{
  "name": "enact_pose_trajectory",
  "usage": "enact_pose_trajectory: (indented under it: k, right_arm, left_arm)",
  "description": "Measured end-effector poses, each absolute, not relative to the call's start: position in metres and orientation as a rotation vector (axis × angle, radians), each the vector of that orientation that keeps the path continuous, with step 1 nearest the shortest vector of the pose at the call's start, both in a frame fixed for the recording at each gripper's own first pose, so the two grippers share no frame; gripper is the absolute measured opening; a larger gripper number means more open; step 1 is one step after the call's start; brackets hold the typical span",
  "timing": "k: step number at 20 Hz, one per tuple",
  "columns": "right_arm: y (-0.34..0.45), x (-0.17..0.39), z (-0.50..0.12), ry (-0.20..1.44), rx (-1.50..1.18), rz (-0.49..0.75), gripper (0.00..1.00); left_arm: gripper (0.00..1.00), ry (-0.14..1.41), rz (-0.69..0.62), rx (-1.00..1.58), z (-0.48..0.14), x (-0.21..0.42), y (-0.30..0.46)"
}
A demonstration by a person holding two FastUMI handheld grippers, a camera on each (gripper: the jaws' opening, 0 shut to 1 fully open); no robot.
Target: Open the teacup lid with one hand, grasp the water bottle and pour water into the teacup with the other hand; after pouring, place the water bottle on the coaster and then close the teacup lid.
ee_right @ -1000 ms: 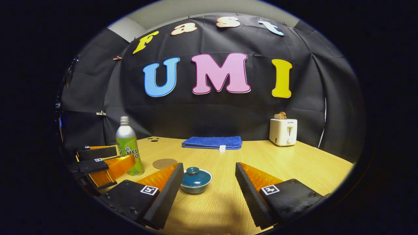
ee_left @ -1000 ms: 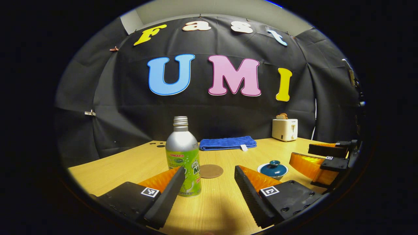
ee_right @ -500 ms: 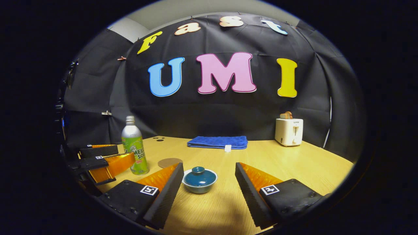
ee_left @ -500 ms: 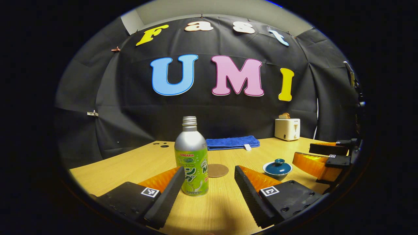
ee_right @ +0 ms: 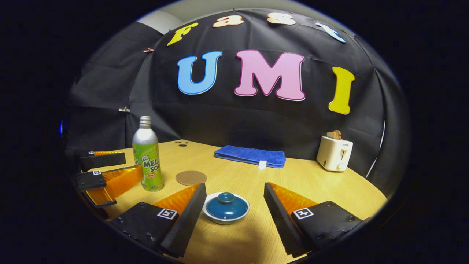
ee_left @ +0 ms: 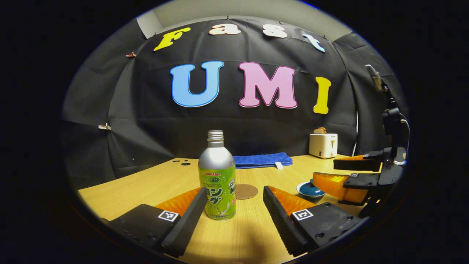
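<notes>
Both claws wide open, holding nothing: left gripper (ee_left: 231,203) lined up for silver-and-green metal bottle (ee_left: 217,178), right gripper (ee_right: 232,205) for blue round teacup lid (ee_right: 226,205).

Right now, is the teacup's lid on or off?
On: the blue lid sits on the teacup, knob up, between the right gripper's open fingers.

A folded blue towel (ee_right: 250,156) lies flat along the counter's (ee_right: 311,183) far edge. At the far right corner stands a white toaster (ee_right: 334,154), upright, with toast (ee_right: 333,134) poking out on top.
</notes>
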State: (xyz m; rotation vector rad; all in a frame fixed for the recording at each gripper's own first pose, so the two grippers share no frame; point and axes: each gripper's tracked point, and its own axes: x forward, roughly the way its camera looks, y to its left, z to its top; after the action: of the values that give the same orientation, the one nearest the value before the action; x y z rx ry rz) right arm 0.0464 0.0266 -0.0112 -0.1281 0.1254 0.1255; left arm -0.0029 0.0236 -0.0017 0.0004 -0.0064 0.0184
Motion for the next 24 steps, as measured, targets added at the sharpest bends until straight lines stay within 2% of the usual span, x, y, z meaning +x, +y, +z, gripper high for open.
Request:
enact_pose_trajectory:
  k: [5,8,9,14,15,16,17,18,23,24]
  right_arm:
    - [0.022,0.068,-0.03,0.216,-0.16,0.118,0.92]
    - [0.027,0.072,-0.045,0.278,-0.157,0.137,0.73]
    - [0.026,0.071,-0.043,0.27,-0.16,0.138,0.7]
    - [0.033,0.071,-0.041,0.27,-0.211,0.159,0.65]
    - [0.036,0.071,-0.042,0.269,-0.206,0.165,0.62]
    - [0.037,0.07,-0.04,0.267,-0.202,0.167,0.51]
    - [0.039,0.071,-0.04,0.265,-0.196,0.173,0.47]
    - [0.039,0.07,-0.041,0.266,-0.197,0.171,0.35]
    - [0.04,0.071,-0.04,0.249,-0.196,0.179,0.28]
    - [0.039,0.07,-0.039,0.247,-0.192,0.178,0.22]
  left_arm:
    - [0.96,-0.016,0.009,0.0,0.0,-0.004,0.021]
    - [0.96,-0.015,0.001,0.001,-0.001,-0.004,0.019]
    - [0.96,-0.011,0.0,0.001,-0.001,-0.004,0.019]
    - [0.96,-0.008,0.0,0.001,-0.001,-0.004,0.02]
    - [0.96,-0.007,0.0,0.001,-0.002,-0.003,0.019]
    - [0.96,-0.008,0.0,0.0,-0.001,-0.003,0.019]
    - [0.96,-0.008,0.0,0.001,-0.002,-0.003,0.019]
    - [0.96,-0.007,0.0,0.001,-0.002,-0.003,0.019]
    - [0.95,-0.005,0.005,0.001,-0.001,-0.003,0.02]
    - [0.96,-0.007,0.012,0.001,0.0,-0.002,0.023]
